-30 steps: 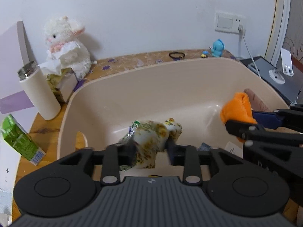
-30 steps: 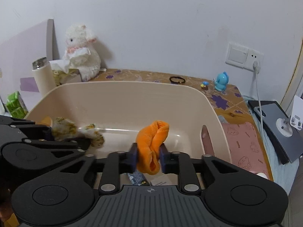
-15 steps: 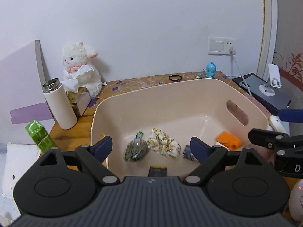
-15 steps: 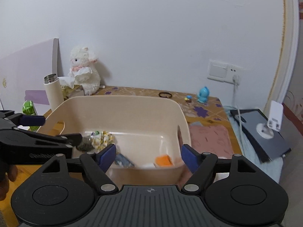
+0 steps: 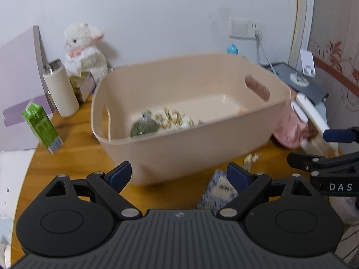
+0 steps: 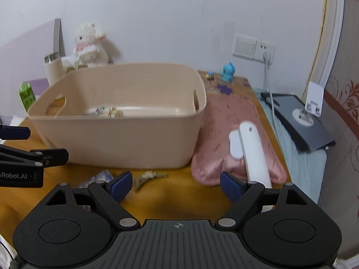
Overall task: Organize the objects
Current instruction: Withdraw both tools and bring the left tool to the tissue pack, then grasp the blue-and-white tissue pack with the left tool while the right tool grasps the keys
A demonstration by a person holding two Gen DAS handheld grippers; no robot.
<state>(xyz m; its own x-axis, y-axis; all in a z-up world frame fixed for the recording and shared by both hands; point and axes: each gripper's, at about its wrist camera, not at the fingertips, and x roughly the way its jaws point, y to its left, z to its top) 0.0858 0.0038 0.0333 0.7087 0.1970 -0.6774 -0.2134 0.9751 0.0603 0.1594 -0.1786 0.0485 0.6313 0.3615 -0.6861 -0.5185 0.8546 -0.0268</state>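
A beige plastic tub (image 5: 186,148) (image 6: 116,139) stands on the wooden table. Inside lie a flowered scrunchie (image 5: 172,118), a green pouch (image 5: 143,129) and a sliver of the orange cloth (image 5: 240,111). My left gripper (image 5: 178,176) is open and empty, low in front of the tub. My right gripper (image 6: 175,185) is open and empty, over the table in front of the tub's right corner. On the table near the grippers lie a blue-white packet (image 5: 216,192) (image 6: 98,178) and a small beige hair clip (image 6: 148,177) (image 5: 251,158).
A white remote-like device (image 6: 251,152) lies on a pink pad (image 6: 235,139) right of the tub. A green carton (image 5: 42,127), white flask (image 5: 60,87) and plush lamb (image 5: 83,49) stand at left. A dark tablet (image 6: 298,121), phone stand, wall socket and blue figurine (image 6: 227,71) are at right.
Both grippers let go of the scrunchie and orange cloth into the tub, opened, and pulled back and down to table level in front of the tub.
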